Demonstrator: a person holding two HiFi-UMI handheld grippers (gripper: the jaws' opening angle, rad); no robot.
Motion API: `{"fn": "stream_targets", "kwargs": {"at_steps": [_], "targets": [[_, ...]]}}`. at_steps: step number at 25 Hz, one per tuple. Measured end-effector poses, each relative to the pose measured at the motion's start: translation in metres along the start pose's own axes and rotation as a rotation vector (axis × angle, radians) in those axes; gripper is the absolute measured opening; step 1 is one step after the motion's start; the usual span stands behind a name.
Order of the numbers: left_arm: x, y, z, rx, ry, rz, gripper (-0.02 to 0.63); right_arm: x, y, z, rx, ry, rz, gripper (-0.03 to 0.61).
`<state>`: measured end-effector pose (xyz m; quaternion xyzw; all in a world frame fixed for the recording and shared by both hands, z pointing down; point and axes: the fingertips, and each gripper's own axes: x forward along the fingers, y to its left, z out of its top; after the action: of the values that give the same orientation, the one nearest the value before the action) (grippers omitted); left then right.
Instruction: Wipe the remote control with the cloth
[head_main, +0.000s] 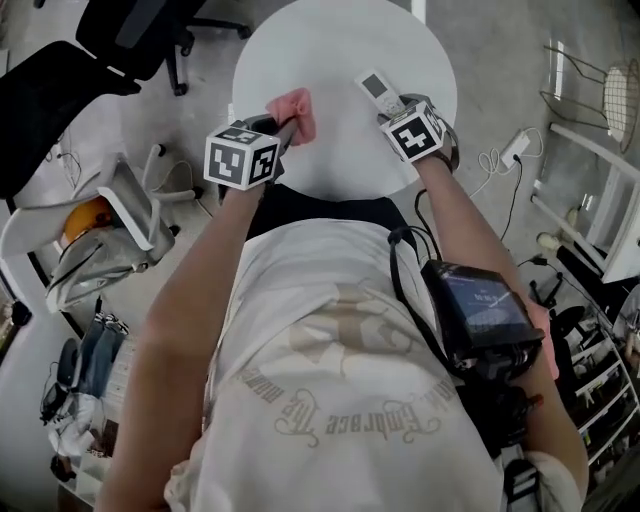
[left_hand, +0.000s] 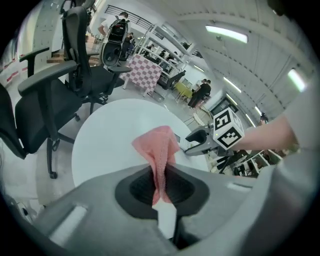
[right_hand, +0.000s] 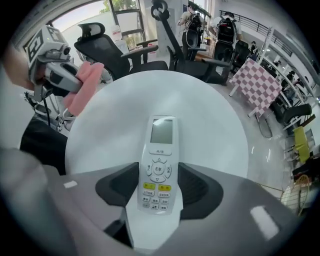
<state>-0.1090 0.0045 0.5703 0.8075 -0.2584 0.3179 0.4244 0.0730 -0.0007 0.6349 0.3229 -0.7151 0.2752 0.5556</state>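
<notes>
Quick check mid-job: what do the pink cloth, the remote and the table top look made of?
Cloth: soft fabric, matte and slightly fuzzy, possibly terry; it droops and folds.
Remote: hard white plastic with a slight sheen, a grey screen and probably rubber buttons.
Table top: smooth, white, satin finish; laminate or painted board, I cannot tell which.

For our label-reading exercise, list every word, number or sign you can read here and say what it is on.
"开/关": top button of the remote control.
"E享": its round centre button.
Lower remote buttons: too small.
Shirt print: ornate, upside down, not legible.
Waist device screen: blurred.
</notes>
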Motion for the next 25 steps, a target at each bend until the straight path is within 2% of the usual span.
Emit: {"fn": "stream_targets", "kwargs": {"at_steps": [7, 11, 14, 19, 22, 25], "targets": [[-0.021, 0.004, -0.025, -0.065, -0.055, 0.018, 0.02, 0.006, 0.001, -0.003, -0.065, 0.09, -0.059, 0.255], [-0.035, 0.006, -0.034, -0.084, -0.089, 0.03, 0.02, 0.005, 0.001, -0.005, -0.042, 0.096, -0.058, 0.246], [-0.041, 0.009, -0.039, -0.104, -0.108, 0.026, 0.02, 0.007, 0.005, -0.018, 0.071, 0.096, -0.013, 0.242], [-0.046, 0.01, -0.042, -0.147, -0.171, -0.013, 0.02, 0.003, 0.036, -0.025, 0.318, 0.029, 0.167, 0.242], [-0.046, 0.003, -0.036, -0.169, -0.207, -0.061, 0.02, -0.007, 0.056, -0.019, 0.491, -0.069, 0.306, 0.241], [-0.041, -0.009, -0.03, -0.165, -0.222, -0.11, 0.02, -0.021, 0.068, -0.01, 0.583, -0.176, 0.423, 0.241]]}}
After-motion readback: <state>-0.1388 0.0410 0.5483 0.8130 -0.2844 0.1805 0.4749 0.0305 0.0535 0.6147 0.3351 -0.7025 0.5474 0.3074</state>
